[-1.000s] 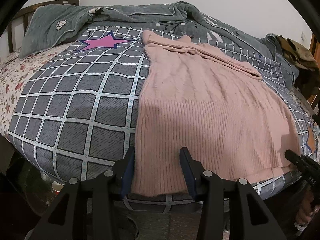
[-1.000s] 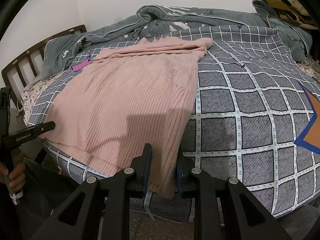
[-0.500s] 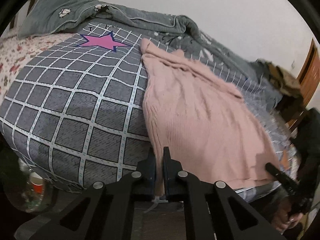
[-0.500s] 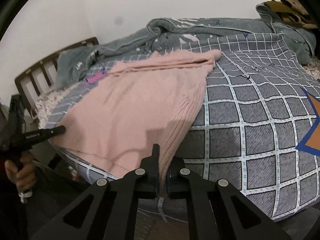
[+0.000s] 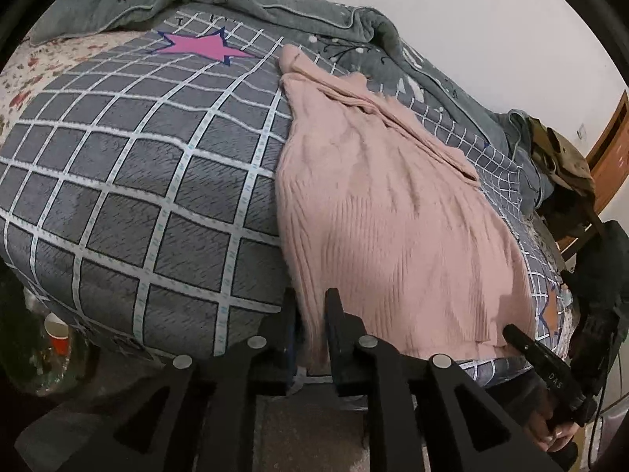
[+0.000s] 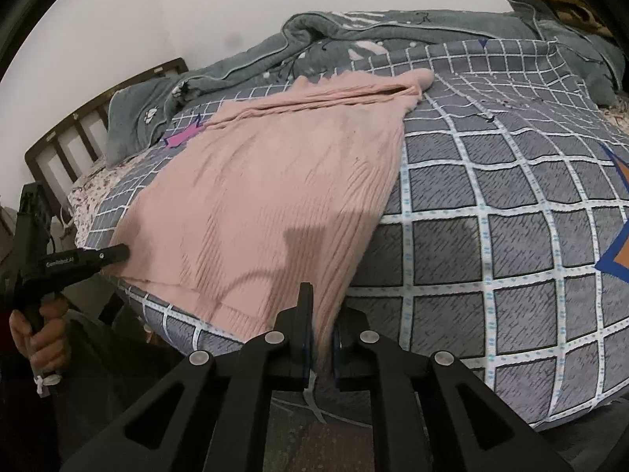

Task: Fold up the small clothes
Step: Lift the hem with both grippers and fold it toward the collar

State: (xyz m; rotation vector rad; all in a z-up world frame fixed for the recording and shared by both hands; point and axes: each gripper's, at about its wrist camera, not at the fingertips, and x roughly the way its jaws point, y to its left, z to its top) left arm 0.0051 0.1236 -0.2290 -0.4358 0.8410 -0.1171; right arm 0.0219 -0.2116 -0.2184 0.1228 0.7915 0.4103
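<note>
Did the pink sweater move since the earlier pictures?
Yes, a little. The pink sweater has its near corner, flat before, gathered into a raised bunch. Its far end stays beside the pink star.

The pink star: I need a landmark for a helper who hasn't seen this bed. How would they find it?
Start at the grey checked bedspread. Follow it toward its far end, beside the crumpled grey blanket. The pink star is printed there, left of the pink sweater: flat, bright magenta, dark-outlined, unlike the pale knit.
</note>
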